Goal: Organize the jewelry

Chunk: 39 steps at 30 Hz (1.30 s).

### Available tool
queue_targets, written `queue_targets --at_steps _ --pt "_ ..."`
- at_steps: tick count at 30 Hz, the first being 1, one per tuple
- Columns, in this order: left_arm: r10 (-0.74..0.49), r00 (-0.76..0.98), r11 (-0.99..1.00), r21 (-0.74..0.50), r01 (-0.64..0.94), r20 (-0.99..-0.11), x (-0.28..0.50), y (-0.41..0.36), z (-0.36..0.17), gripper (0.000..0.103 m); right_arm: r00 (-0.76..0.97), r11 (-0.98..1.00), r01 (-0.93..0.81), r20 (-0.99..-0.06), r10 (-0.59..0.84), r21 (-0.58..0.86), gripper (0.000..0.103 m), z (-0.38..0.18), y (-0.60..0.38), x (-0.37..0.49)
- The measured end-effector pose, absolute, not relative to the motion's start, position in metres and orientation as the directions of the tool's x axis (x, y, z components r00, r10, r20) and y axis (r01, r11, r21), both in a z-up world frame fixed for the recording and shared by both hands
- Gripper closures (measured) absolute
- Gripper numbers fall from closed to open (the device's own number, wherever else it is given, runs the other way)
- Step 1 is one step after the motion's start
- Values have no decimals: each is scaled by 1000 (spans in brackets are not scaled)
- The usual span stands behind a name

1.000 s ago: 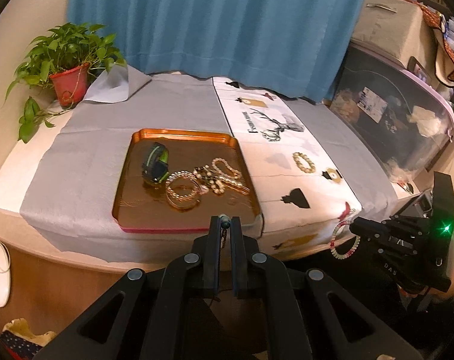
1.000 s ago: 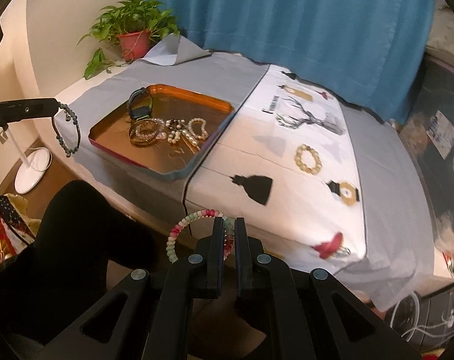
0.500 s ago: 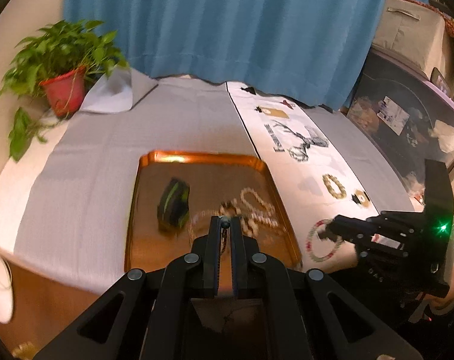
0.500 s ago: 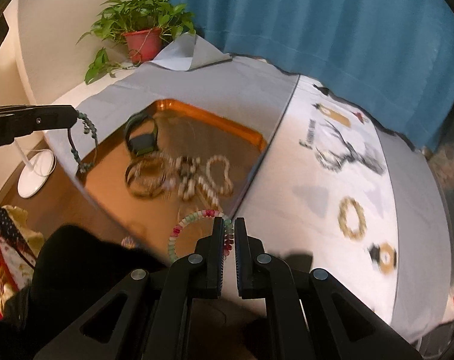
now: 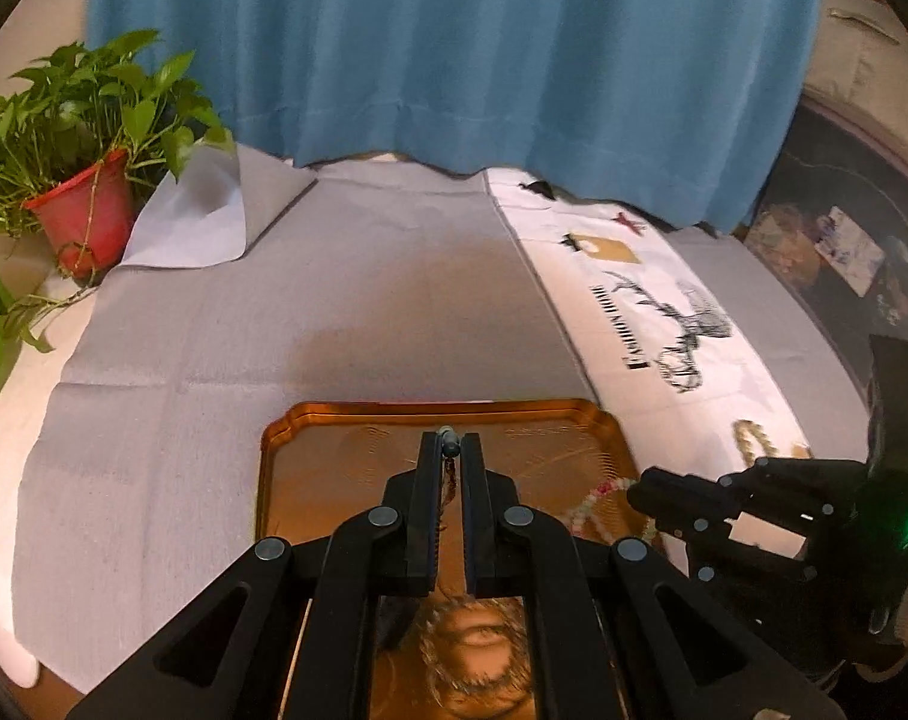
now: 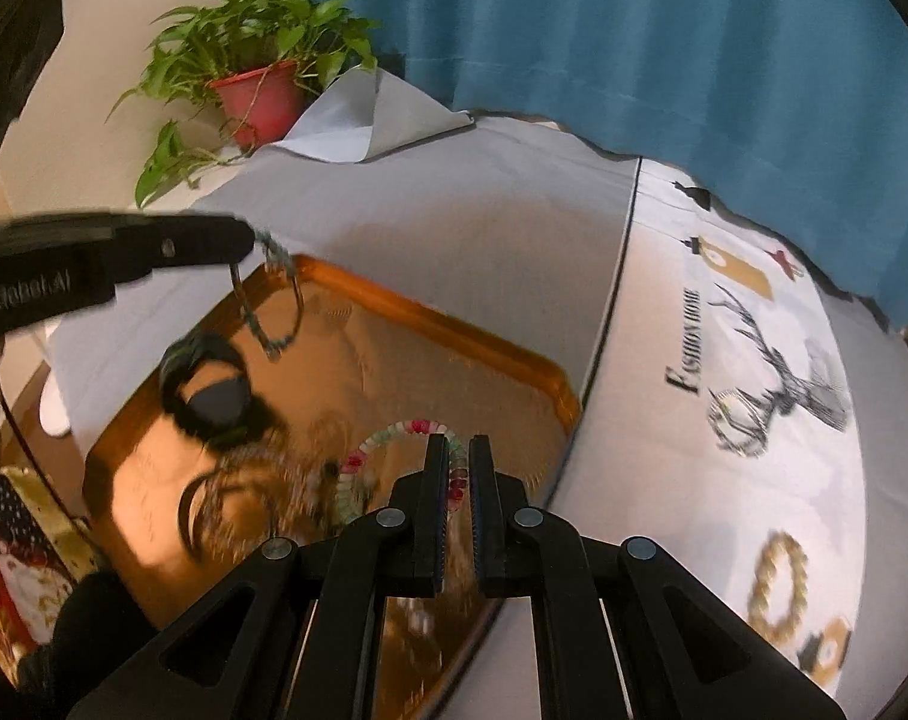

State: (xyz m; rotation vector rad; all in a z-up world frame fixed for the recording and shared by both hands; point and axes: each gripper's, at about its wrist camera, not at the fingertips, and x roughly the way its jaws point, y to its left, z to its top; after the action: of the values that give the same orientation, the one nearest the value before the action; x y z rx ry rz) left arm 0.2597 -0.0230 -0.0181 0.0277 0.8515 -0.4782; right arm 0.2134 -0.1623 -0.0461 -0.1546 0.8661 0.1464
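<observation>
Risk: both bracelets snag on tray pile below. Left gripper (image 5: 451,450) pinches grey-green bracelet (image 6: 274,312), jaws easing apart; right gripper (image 6: 457,459) clamps pastel bracelet (image 6: 388,441), both hanging over copper tray (image 6: 454,330).

Both hand-held tools are matte black plastic. The left gripper (image 5: 449,450) has two flat, parallel fingers (image 5: 428,498) with finely ribbed inner faces, joined to angled linkage bars by round grey rivets; triangular cut-outs open the lower struts. The right gripper (image 6: 454,450) is built the same way, and seen from the left camera its body carries a small green light. White lettering runs along the left tool's side. A black sleeve (image 6: 94,624) shows at lower left.
</observation>
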Motion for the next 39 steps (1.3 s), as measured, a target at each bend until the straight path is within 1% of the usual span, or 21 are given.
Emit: queue_targets --at_steps 2,3,4,5,6,8,10,12,17,22,26,28,30,32,39 --pt "-365 541 903 -148 402 -757 265 -23 -25 71 609 981 -177 -792 46 -78 88 -54 -162 225" --pt "-339 534 912 -131 388 -775 266 -22 -28 37 592 982 -169 -805 35 -81 73 -58 -162 227" --pt "-302 545 926 -104 364 -783 262 -20 -30 24 579 984 -159 -815 28 -79 54 -61 -164 226" --pt "-284 568 933 -86 349 -773 256 -17 -30 15 578 987 -145 -816 25 -72 47 -64 -168 220" --pt "-273 581 936 -73 344 -767 250 -16 -29 14 578 988 -138 -815 22 -71 42 -64 -171 214" --pt "-224 586 943 -22 331 -778 229 -13 -31 13 571 987 -141 -821 21 -72 41 -65 -175 195" --pt "-196 585 949 -2 316 -787 204 -10 -33 13 562 988 -133 -827 14 -73 40 -63 -179 168" --pt "-197 584 952 -12 305 -787 178 -6 -34 13 553 988 -140 -833 18 -72 39 -60 -179 141" --pt "-258 521 949 -113 294 -814 98 -1 -39 13 558 987 -138 -830 4 -88 37 -47 -178 72" --pt "-240 503 952 -101 288 -830 46 -5 -35 13 590 986 -141 -807 12 -88 36 -28 -175 10" --pt "-245 535 951 -94 294 -809 11 -4 -18 13 640 984 -132 -769 -6 -117 34 -12 -174 -31" --pt "-242 542 950 -82 302 -805 2 -7 -8 13 663 988 -113 -748 -7 -109 34 -2 -178 -47" --pt "-244 573 948 -69 310 -783 -10 -10 2 13 686 990 -95 -727 -11 -104 33 5 -182 -63" --pt "-254 603 944 -58 324 -756 -26 -14 12 11 692 990 -86 -721 -23 -113 32 9 -183 -72" --pt "-252 623 935 -19 355 -741 -53 -24 21 11 706 991 -88 -708 -12 -105 32 14 -182 -100"
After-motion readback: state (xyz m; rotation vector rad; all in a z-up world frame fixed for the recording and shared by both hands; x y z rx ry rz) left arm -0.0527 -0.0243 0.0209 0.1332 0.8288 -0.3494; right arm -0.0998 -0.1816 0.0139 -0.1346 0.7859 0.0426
